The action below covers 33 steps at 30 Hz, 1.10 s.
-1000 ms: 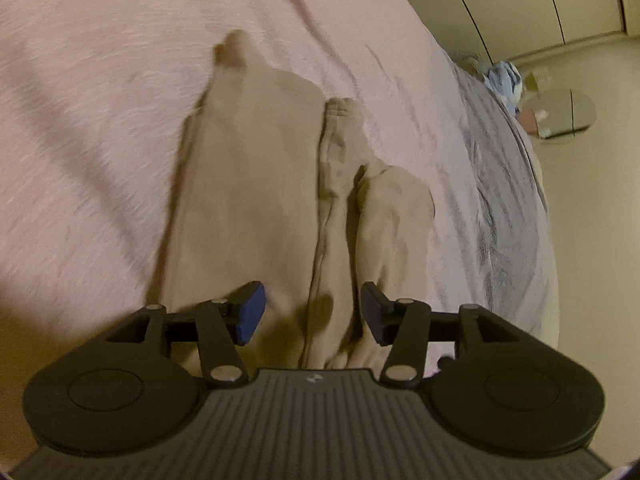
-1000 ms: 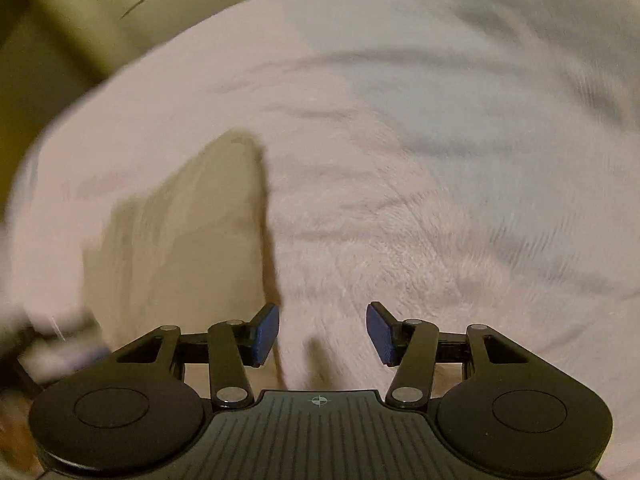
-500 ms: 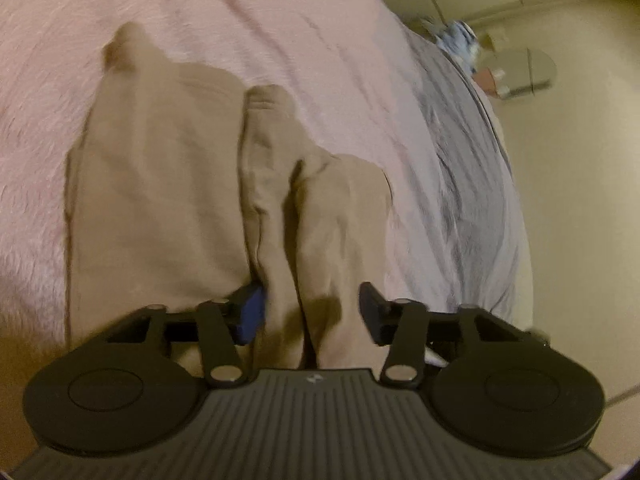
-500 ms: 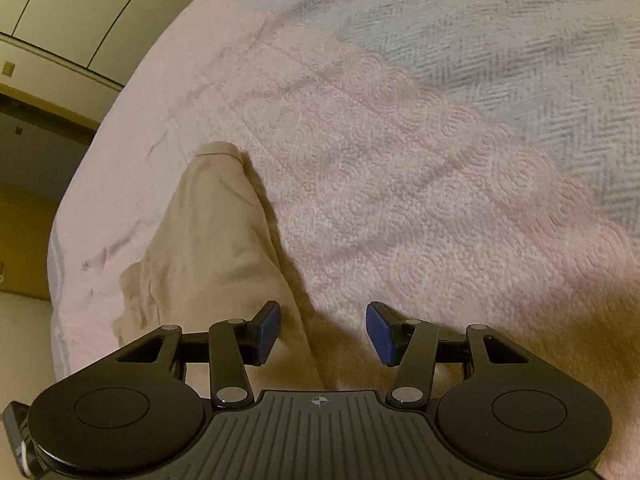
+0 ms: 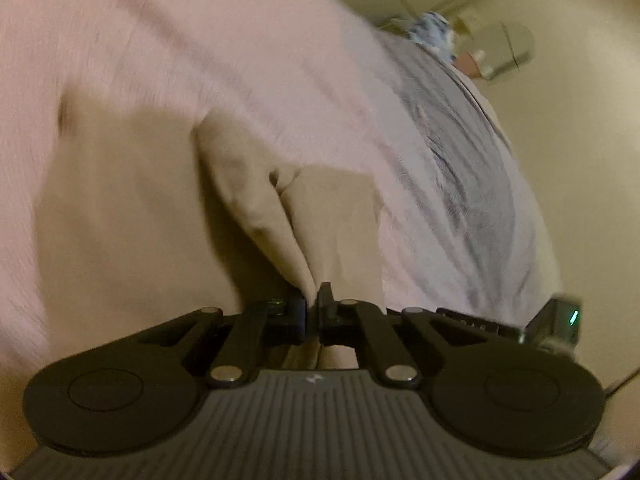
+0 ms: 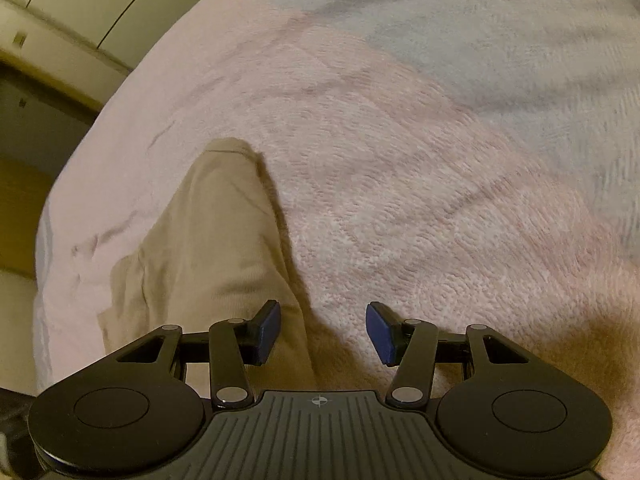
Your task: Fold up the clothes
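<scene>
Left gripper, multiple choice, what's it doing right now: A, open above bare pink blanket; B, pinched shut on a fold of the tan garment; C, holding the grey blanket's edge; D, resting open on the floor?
B: in the left wrist view the left gripper has its jaws together on a raised fold of the tan garment, which lies on the pink blanket.
</scene>
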### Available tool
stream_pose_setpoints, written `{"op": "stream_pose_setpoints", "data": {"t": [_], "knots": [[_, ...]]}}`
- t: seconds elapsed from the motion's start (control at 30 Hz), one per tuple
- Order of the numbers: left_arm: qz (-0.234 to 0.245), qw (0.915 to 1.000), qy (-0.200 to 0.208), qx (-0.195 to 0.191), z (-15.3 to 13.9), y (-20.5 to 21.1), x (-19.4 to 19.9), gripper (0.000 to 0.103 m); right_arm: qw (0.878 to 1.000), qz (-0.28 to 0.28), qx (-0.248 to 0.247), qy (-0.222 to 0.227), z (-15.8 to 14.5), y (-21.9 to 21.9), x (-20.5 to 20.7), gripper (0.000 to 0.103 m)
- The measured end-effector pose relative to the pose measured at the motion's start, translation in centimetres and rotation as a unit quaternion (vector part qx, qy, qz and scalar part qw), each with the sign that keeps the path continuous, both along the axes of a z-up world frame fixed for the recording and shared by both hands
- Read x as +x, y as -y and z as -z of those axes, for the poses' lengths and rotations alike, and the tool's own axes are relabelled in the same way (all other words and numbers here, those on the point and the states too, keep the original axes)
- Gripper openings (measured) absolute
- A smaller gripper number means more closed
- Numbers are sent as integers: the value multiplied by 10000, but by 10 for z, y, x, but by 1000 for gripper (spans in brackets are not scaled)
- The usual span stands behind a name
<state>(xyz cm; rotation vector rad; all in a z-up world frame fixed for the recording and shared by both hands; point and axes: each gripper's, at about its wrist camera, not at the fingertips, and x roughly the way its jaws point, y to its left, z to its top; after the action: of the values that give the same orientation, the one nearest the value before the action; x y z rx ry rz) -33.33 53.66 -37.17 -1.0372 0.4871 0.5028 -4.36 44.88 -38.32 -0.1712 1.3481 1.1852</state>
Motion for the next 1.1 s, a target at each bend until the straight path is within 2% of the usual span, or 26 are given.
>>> {"op": "stream_pose_setpoints", "data": {"t": [0.03, 0.1, 0.2, 0.33, 0.47, 0.53, 0.57, 0.6, 0.67, 0.8, 0.93, 1.0, 1.1], "knots": [[29, 9997, -61, 255, -13, 3, -3, 3, 9998, -141, 57, 97, -4, -2, -6, 52], [-157, 9991, -2, 389, -30, 5, -25, 2, 9985, -462, 208, 187, -14, -7, -20, 52], [-398, 9976, -194, 524, -39, 4, -54, 3, 9944, -964, 330, 281, -20, -15, -46, 52], [-697, 9957, -598, 68, 2, 0, -82, 3, 9862, -1492, 321, 639, -13, -19, -78, 52], [-819, 9958, -397, -14, 25, 3, -91, 3, 9805, -1635, 417, 1008, -13, -8, -88, 53], [-928, 9953, -213, -168, 26, 1, -98, 4, 9785, -1656, 538, 1101, -19, 3, -86, 53], [-994, 9943, -112, -363, 28, 1, -101, 8, 9774, -1667, 608, 1145, -24, 10, -84, 53], [-1060, 9928, -10, -557, 29, 2, -104, 18, 9757, -1704, 681, 1195, -28, 19, -82, 53], [-1188, 9883, 191, -941, 32, 2, -110, 24, 9719, -1787, 770, 1326, -36, 35, -79, 53], [-973, 9908, 77, -939, 30, 8, -110, 24, 9717, -1710, 641, 1500, -45, 75, -71, 53], [-1017, 9882, 110, -1137, 28, 18, -123, 27, 9731, -1684, 744, 1387, -55, 108, -67, 53], [-1095, 9847, 157, -1343, 28, 24, -130, 28, 9625, -2040, 867, 1566, -60, 121, -78, 53], [-1204, 9787, 326, -1628, 35, 37, -141, 29, 9374, -2644, 939, 2063, -56, 131, -105, 53]]}}
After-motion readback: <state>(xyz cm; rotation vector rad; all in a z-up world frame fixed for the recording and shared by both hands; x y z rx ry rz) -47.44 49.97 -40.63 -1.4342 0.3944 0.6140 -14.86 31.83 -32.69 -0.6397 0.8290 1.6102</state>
